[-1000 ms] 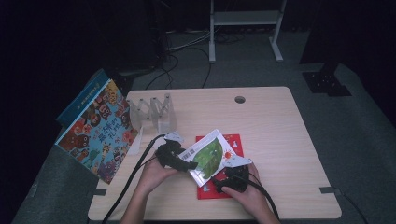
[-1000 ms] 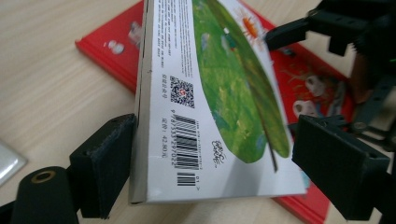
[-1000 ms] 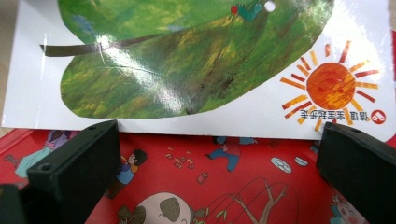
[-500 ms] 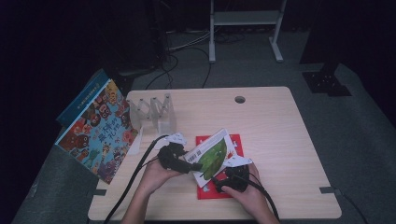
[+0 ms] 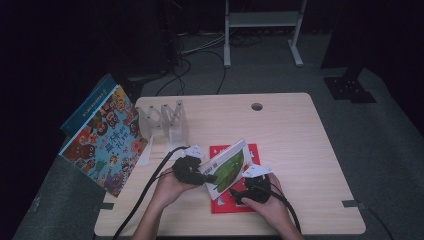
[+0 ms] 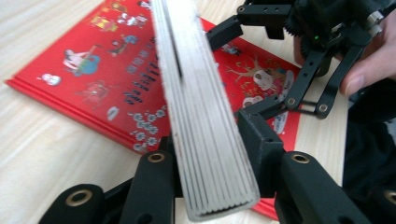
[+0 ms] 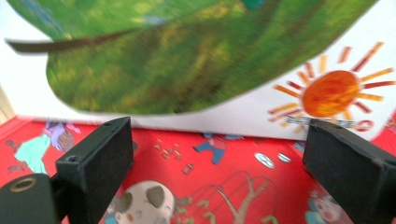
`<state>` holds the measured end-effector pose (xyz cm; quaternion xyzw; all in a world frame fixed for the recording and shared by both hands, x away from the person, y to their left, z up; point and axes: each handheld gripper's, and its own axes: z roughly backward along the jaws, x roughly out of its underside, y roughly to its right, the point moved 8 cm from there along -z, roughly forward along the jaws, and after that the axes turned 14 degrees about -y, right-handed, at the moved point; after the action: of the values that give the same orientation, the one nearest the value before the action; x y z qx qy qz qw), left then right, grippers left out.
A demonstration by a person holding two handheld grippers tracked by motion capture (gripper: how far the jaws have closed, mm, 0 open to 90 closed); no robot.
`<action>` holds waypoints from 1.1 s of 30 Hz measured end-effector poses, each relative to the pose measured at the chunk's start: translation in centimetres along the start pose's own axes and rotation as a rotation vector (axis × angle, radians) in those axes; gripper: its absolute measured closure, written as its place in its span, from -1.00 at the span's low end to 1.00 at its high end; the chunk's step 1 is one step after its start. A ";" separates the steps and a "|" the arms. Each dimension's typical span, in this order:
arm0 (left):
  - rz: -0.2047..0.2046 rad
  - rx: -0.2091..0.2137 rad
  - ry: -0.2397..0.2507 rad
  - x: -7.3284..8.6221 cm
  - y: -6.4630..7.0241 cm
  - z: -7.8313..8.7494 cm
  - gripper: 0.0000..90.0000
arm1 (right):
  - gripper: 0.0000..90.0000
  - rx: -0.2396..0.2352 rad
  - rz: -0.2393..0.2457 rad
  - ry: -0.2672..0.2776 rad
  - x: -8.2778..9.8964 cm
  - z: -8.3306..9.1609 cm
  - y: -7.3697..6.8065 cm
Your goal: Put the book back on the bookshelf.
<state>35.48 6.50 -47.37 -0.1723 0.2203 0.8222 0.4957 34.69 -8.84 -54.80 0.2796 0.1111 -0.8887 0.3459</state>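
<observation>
A white picture book with a green leaf cover stands tilted on its edge over a red picture book that lies flat on the table. My left gripper has just been closing, and its jaws now press both sides of the green book's page block; the left gripper is shut on it. My right gripper hovers low over the red book, facing the leaf cover. The right gripper has just been closing a little but stands open, with nothing between its pads.
A large colourful book leans off the table's left edge. A clear plastic rack stands behind the left hand. The table has a cable hole at the back. Black cables trail off the front edge.
The green book has tipped from lying nearly flat to standing steeply on edge. The left jaws have closed onto its page block. The right hand has stayed put.
</observation>
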 end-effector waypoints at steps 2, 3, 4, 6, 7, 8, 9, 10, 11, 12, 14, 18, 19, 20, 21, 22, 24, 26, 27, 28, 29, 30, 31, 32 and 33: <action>0.004 -0.019 0.014 0.0 -0.3 0.3 0.57 | -0.70 0.010 -0.008 -0.004 0.1 0.3 0.4; -0.001 -0.030 0.015 0.0 -0.4 0.5 0.59 | -0.70 0.013 0.000 -0.005 0.3 0.4 0.7; -0.003 -0.037 0.021 0.0 -0.5 0.6 0.61 | -0.69 0.011 -0.002 -0.008 0.4 0.5 0.9; -0.005 -0.043 0.027 0.0 -0.7 0.7 0.63 | -0.68 0.021 0.003 -0.005 0.6 0.8 1.6; -0.008 -0.042 0.028 0.1 -0.7 0.7 0.63 | -0.68 0.021 -0.003 -0.005 0.7 0.9 1.9; -0.009 -0.041 0.035 0.1 -0.7 0.7 0.63 | -0.68 0.020 -0.003 -0.002 0.8 1.1 2.2; -0.014 -0.040 0.040 0.1 -0.7 0.6 0.63 | -0.68 0.017 -0.005 0.005 0.9 1.3 2.6; -0.018 -0.036 0.044 0.1 -0.6 0.6 0.63 | -0.68 0.013 -0.006 0.006 1.0 1.5 3.0; -0.024 -0.034 0.044 0.2 -0.5 0.5 0.63 | -0.68 0.013 -0.012 0.009 1.2 1.7 3.5; -0.032 -0.034 0.038 0.2 -0.5 0.4 0.62 | -0.68 0.013 -0.021 0.012 1.3 1.8 4.0; -0.047 -0.043 0.018 0.4 -0.4 -0.2 0.54 | -0.68 0.021 -0.035 0.009 1.7 2.0 5.0; -0.045 -0.048 0.015 0.3 -0.4 -0.8 0.50 | -0.68 0.059 -0.075 0.005 2.6 2.5 7.3; -0.046 -0.050 0.013 0.3 -0.4 -0.9 0.50 | -0.68 0.071 -0.083 0.002 2.9 2.6 7.8; -0.045 -0.054 0.011 0.2 -0.3 -1.0 0.51 | -0.68 0.079 -0.092 0.002 3.1 2.7 8.3; -0.046 -0.057 0.011 0.2 -0.4 -1.0 0.55 | -0.68 0.089 -0.099 -0.004 3.3 2.8 8.8; -0.042 -0.051 0.011 0.2 -0.4 -1.0 0.59 | -0.68 0.097 -0.111 -0.011 3.6 2.8 9.3; -0.036 -0.053 0.007 0.2 -0.4 -1.0 0.64 | -0.67 0.109 -0.136 -0.022 4.1 2.9 10.1; -0.035 -0.053 0.001 0.2 -0.3 -1.0 0.66 | -0.67 0.122 -0.151 -0.031 4.5 3.0 10.8; -0.035 -0.054 -0.007 0.2 -0.3 -1.0 0.66 | -0.67 0.124 -0.159 -0.032 4.7 3.1 11.1; -0.034 -0.057 -0.022 0.2 -0.3 -0.9 0.66 | -0.67 0.129 -0.163 -0.039 4.9 3.2 11.3; -0.035 -0.058 -0.029 0.2 -0.3 -0.8 0.66 | -0.67 0.133 -0.165 -0.040 5.0 3.2 11.6; -0.029 -0.055 -0.034 0.2 -0.2 -0.8 0.66 | -0.67 0.133 -0.170 -0.041 5.1 3.3 11.8; -0.029 -0.050 -0.055 0.3 -0.3 -0.8 0.66 | -0.67 0.137 -0.173 -0.047 5.3 3.3 12.0; -0.035 -0.051 -0.073 0.3 -0.3 -0.7 0.66 | -0.67 0.140 -0.176 -0.050 5.5 3.4 12.2; -0.036 -0.057 -0.084 0.3 -0.4 -0.7 0.66 | -0.67 0.142 -0.181 -0.053 5.6 3.4 12.4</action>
<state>35.73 6.49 -48.16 -0.1555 0.1725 0.8258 0.5140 38.27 -22.44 -55.28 0.2686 0.0635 -0.9290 0.2464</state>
